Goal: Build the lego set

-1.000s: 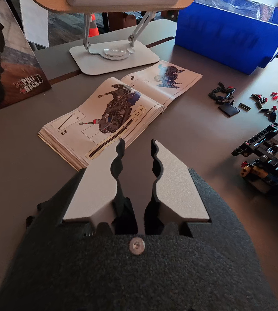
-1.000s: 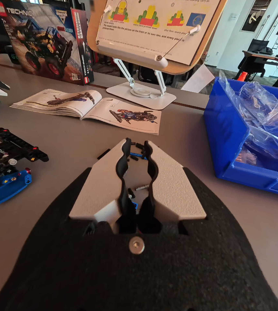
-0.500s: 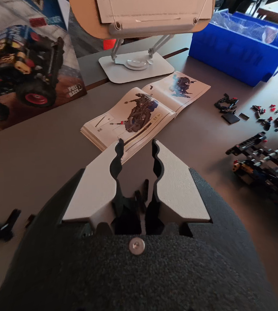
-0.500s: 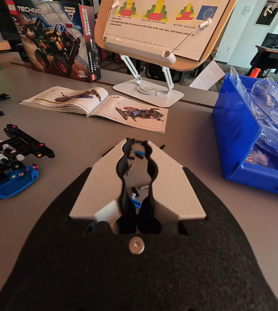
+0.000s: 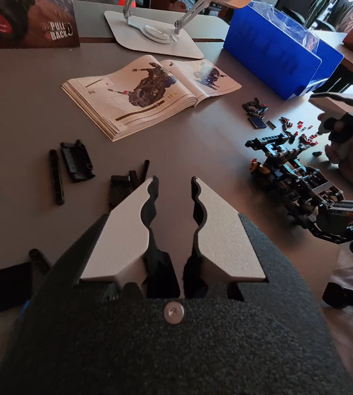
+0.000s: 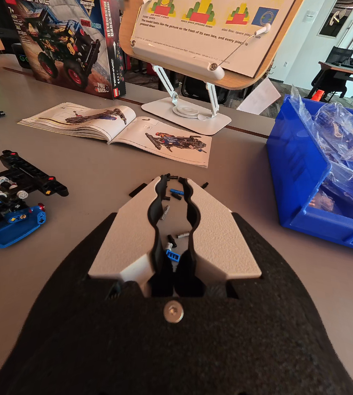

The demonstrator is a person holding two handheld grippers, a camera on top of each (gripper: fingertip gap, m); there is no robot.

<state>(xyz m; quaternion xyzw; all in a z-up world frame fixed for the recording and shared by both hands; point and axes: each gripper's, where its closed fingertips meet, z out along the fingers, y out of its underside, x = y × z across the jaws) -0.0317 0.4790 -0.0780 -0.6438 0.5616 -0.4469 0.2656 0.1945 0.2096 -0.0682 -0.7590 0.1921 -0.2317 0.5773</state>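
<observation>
My left gripper (image 5: 173, 179) is open and empty, low over the grey table. Loose black parts lie just beyond and left of it: a small cluster (image 5: 126, 183), a long beam (image 5: 55, 177) and a panel (image 5: 77, 160). The part-built black and blue model (image 5: 299, 177) lies to its right; it also shows at the left of the right wrist view (image 6: 10, 203). My right gripper (image 6: 173, 179) is open with a narrow gap and holds nothing. It hangs over small pins on the table, among them a blue pin (image 6: 176, 191) and a grey pin (image 6: 165, 211).
The open instruction booklet (image 5: 149, 94) lies beyond the parts. Behind it stand the set's box (image 6: 68, 47) and a white stand (image 6: 186, 115) with a sheet board. A blue bin (image 6: 299, 171) with plastic bags is on the right. Small red and black parts (image 5: 299, 128) lie near the other gripper (image 5: 346, 111). The gap from one gripper's tips to the other's is roughly 35 cm.
My left gripper has drawn back from the booklet and dropped lower, so the loose black parts came into view. My right gripper has shifted slightly over the pins, gap unchanged.
</observation>
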